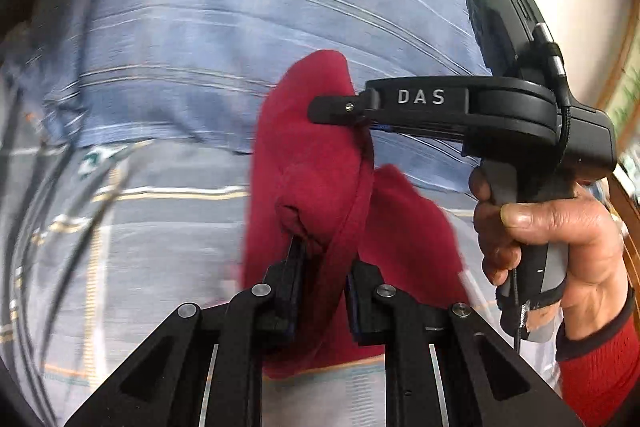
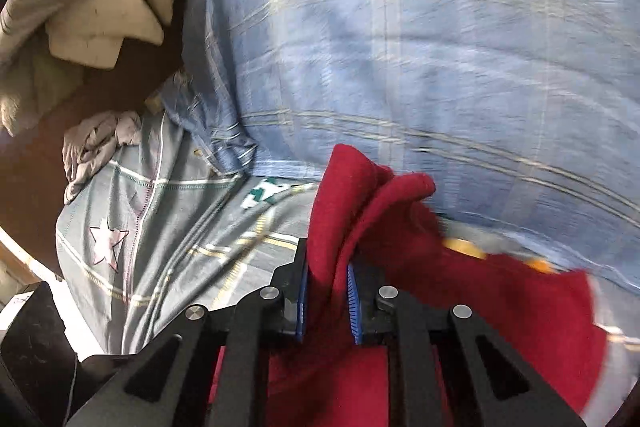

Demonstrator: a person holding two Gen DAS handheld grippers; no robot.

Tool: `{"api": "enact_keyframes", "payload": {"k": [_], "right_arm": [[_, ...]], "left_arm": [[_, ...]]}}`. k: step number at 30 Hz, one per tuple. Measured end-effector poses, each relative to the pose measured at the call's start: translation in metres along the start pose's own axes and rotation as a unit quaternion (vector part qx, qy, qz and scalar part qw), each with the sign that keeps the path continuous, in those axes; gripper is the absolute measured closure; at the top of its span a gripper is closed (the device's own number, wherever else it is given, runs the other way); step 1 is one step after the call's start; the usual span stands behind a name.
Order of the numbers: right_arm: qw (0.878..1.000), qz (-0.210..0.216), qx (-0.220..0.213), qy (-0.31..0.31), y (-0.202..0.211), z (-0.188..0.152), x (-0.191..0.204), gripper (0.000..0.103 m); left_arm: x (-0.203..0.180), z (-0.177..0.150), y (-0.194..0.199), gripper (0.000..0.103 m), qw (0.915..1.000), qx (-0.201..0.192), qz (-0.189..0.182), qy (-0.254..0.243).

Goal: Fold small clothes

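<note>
We hold the red garment lifted above the blue checked sheet. Our left gripper has its jaws nearly closed, pinching a fold of the garment. Our right gripper clamps another fold of it, jaws almost together, our right hand gripping its handle.

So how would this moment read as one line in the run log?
stage: lifting | left gripper: shut on red garment | right gripper: shut on red garment | below: blue plaid sheet
</note>
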State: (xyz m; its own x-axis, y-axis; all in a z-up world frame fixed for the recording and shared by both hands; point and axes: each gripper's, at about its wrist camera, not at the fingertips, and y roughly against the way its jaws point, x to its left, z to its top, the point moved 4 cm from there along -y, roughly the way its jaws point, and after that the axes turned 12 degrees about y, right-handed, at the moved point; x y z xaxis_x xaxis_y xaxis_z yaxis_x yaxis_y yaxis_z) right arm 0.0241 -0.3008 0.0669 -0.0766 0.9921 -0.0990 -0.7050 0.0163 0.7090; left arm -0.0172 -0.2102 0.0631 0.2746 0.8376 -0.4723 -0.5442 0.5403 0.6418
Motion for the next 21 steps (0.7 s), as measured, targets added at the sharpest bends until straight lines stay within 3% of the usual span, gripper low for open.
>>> {"api": "enact_keyframes", "payload": {"k": [7,13,16,17,19,20,21], "right_arm": [[0.995,-0.069,-0.01,-0.069,0.062,-0.05,-0.089,0.088],[0.982,-0.114,0.038,-0.148,0.042,-0.107,-0.149,0.088],[0.977,-0.105,0.049,-0.181,0.03,-0.128,-0.16,0.086],[0.976,-0.102,0.044,-0.19,0.032,-0.13,-0.16,0.079],[0.973,-0.105,0.028,-0.202,0.048,-0.132,-0.157,0.073],[0.973,-0.099,0.018,-0.207,0.055,-0.134,-0.154,0.06],[0.973,-0.086,0.006,-0.212,0.064,-0.136,-0.148,0.053]], "left_arm": [[-0.068,-0.022,-0.058,0.087,0.9974,0.053,-0.019,-0.044],[-0.078,-0.041,-0.108,0.085,0.992,0.117,-0.01,-0.046],[-0.076,-0.04,-0.092,0.062,0.9879,0.138,-0.03,-0.065],[-0.071,-0.037,-0.08,0.05,0.9877,0.135,-0.032,-0.071],[-0.058,-0.03,-0.044,0.042,0.99,0.101,-0.03,-0.094],[-0.057,-0.032,-0.029,0.039,0.9901,0.089,-0.022,-0.106],[-0.046,-0.03,-0.018,0.038,0.9901,0.075,-0.004,-0.119]]}}
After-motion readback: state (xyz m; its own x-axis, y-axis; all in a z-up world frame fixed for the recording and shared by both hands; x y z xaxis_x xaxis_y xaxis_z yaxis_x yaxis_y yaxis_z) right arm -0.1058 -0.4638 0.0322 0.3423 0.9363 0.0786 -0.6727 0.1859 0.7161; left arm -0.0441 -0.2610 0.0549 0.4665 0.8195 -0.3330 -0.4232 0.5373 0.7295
